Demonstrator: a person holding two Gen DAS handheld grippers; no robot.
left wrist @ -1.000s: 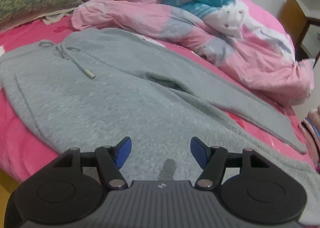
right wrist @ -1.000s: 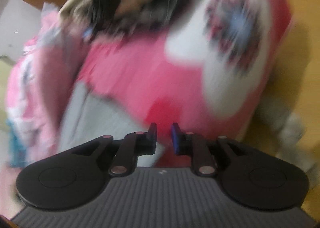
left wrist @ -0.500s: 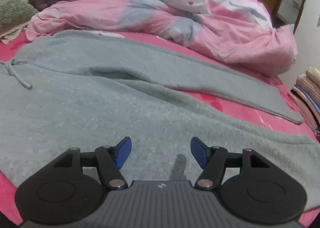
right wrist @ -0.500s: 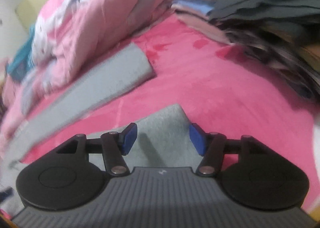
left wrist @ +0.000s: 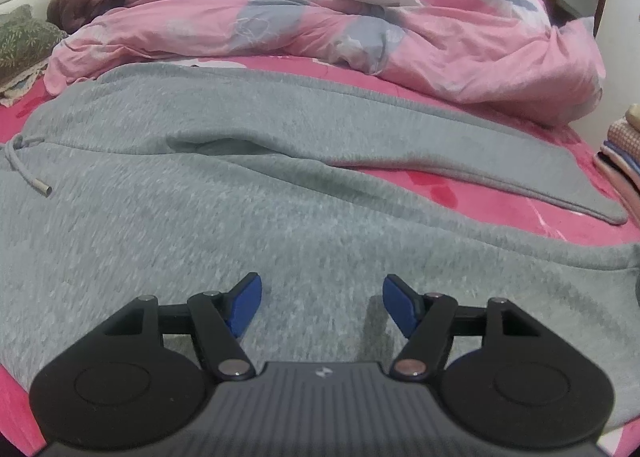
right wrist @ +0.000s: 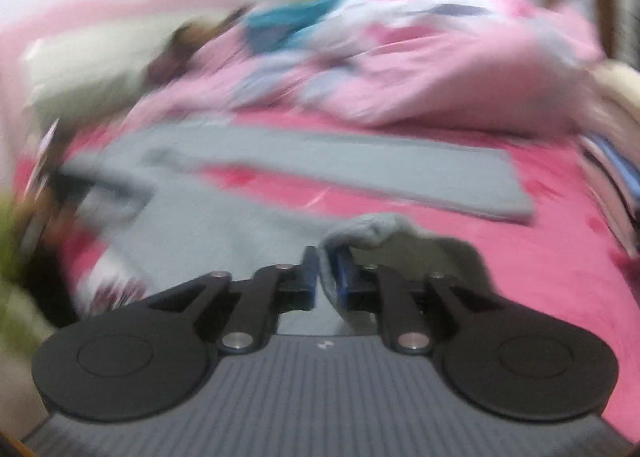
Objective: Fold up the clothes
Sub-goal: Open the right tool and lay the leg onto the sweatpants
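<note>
The grey sweatpants (left wrist: 248, 193) lie spread flat across the pink bed sheet (left wrist: 520, 213), waistband toward the bed's left edge with a drawstring (left wrist: 28, 173) ending in a metal tip, and the two legs running toward the right edge, the far leg lying straight beside a crumpled pink duvet (left wrist: 400, 37). The right gripper (right wrist: 323, 277) has just been closing and now pinches the hem of the near leg (right wrist: 368, 231) between its blue pads, the cloth bunched and lifted off the sheet above the fingertips (this view is badly blurred, so finer detail is lost). It points gently downward across the bed toward the duvet. The left gripper (left wrist: 322, 307) hangs low over the broad upper part of the sweatpants near the bed's front edge, tilted down at the fabric, its jaws standing well apart with nothing between them and its shadow falling on the cloth. A small pale logo sits on each gripper's ribbed housing, too small to read. A stack of folded clothes (left wrist: 624, 161) sits at the bed's right edge, and a green patterned pillow (left wrist: 20, 41) lies at the far left corner.
</note>
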